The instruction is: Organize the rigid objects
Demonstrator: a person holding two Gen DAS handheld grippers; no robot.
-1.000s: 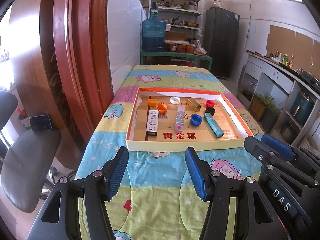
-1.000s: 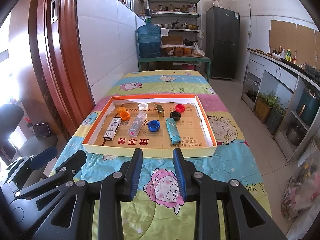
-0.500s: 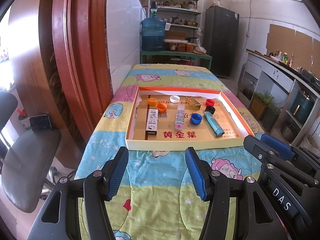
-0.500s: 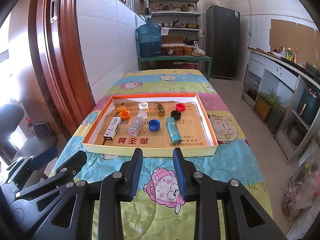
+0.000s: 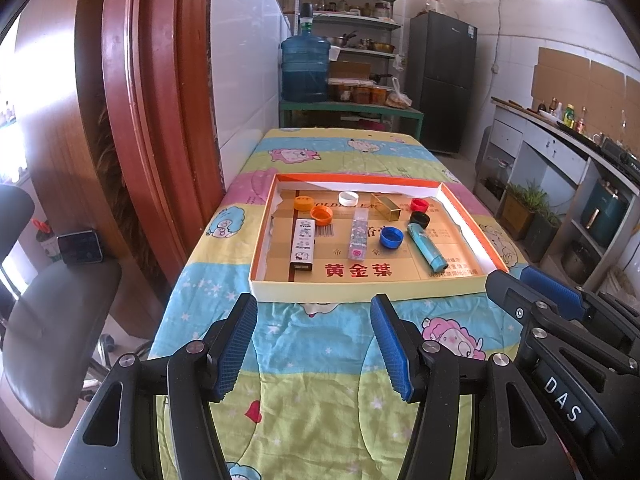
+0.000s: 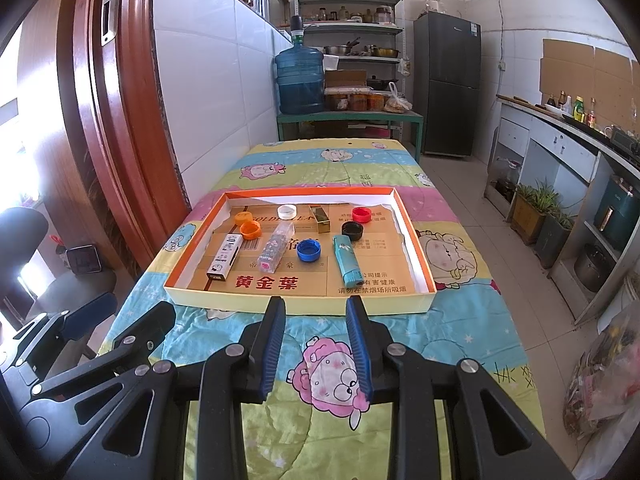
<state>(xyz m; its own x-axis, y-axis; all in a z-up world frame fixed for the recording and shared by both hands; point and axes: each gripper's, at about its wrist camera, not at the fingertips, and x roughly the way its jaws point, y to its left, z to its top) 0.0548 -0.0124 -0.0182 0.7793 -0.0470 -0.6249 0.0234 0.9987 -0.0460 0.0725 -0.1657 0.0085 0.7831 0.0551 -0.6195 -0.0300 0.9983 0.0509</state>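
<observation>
Two grippers hover side by side above a bench draped in a cartoon-print cloth point(image 6: 460, 320). The left gripper point(image 5: 312, 344) stands wide open and empty; the right gripper point(image 6: 316, 344) is parted more narrowly, also empty. Just beyond both fingertips lies a shallow orange-rimmed tray point(image 6: 416, 240), apart from them, holding a white lighter point(image 6: 225, 255), a clear box point(image 6: 274, 247), a teal lighter point(image 6: 347, 260), a gold box point(image 6: 321, 217) and loose bottle caps point(image 6: 309, 250). A water jug point(image 6: 299, 80) stands at the far wall.
</observation>
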